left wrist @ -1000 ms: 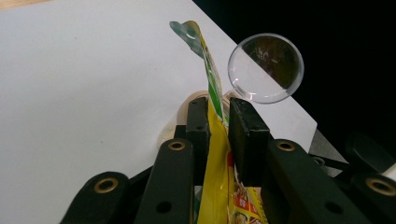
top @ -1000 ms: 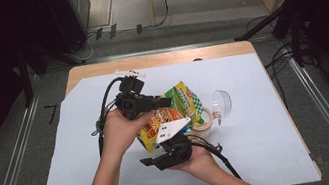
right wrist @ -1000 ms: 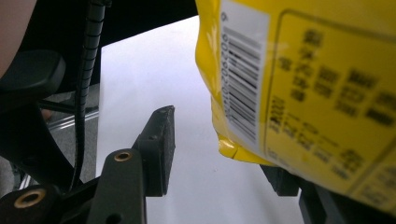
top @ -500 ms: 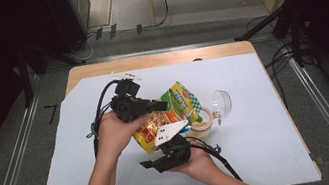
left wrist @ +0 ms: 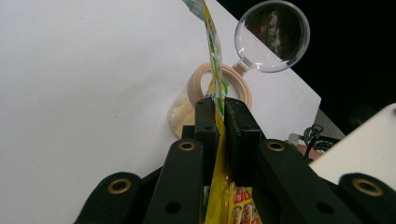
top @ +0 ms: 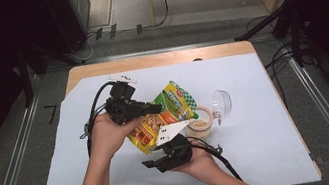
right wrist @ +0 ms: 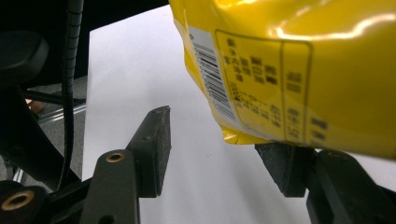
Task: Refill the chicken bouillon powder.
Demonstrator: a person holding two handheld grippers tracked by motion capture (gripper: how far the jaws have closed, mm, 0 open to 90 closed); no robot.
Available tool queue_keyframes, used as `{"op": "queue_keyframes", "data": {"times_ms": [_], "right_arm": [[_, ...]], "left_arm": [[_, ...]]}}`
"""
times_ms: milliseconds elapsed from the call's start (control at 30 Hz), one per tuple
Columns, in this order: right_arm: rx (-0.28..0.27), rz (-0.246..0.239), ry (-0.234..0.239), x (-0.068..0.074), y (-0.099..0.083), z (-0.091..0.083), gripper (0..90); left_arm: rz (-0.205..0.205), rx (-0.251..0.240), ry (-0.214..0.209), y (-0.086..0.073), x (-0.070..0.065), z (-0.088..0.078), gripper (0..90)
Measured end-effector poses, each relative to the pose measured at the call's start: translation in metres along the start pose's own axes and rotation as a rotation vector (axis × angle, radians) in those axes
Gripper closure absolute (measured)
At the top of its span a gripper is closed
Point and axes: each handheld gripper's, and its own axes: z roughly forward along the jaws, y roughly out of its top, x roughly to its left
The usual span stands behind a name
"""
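A: Item count, please.

B: We count one yellow snack pouch, one round jar with one clear lid hinged open, two grippers, and one white sheet covering the table.

A: Location of the pouch?

B: We see it raised over the jar, with its green top corner above the jar mouth and its lower end away from the jar.

A: Tool states?

B: The left gripper is pressed together, pinching the pouch edge directly in front of the jar. The right gripper stands spread; its jaws have just been opening, and the pouch's lower corner hangs above its gap, just clear of both pads.
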Motion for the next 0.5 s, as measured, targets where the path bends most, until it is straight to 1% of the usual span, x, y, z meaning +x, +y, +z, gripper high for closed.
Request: {"op": "queue_keyframes", "data": {"times_ms": [67,167,233,300,367,433,500], "right_arm": [[0.006,0.01,0.0,0.0,-0.003,0.0,46.7],[-0.002,0.0,-0.015,-0.001,-0.005,-0.002,46.7],[-0.004,0.014,-0.02,-0.001,-0.008,-0.003,46.7],[-0.011,0.007,-0.034,-0.002,-0.009,-0.004,46.9],[-0.016,0.003,-0.043,-0.002,-0.011,-0.005,47.0],[-0.015,0.011,-0.044,-0.002,-0.012,-0.006,47.0],[-0.015,0.01,-0.046,-0.003,-0.012,-0.006,47.1]], "left_arm": [[0.0,0.002,0.001,-0.001,0.001,0.0,84.7],[0.002,-0.001,-0.006,-0.002,0.003,-0.001,84.7],[0.008,-0.002,-0.01,-0.003,0.003,-0.001,84.9],[0.007,0.002,-0.01,-0.003,0.004,-0.001,85.0],[0.005,0.0,-0.013,-0.004,0.006,-0.001,85.0],[-0.003,-0.002,-0.016,-0.005,0.006,0.0,84.9],[-0.007,-0.004,-0.023,-0.005,0.006,0.001,84.5]]}}
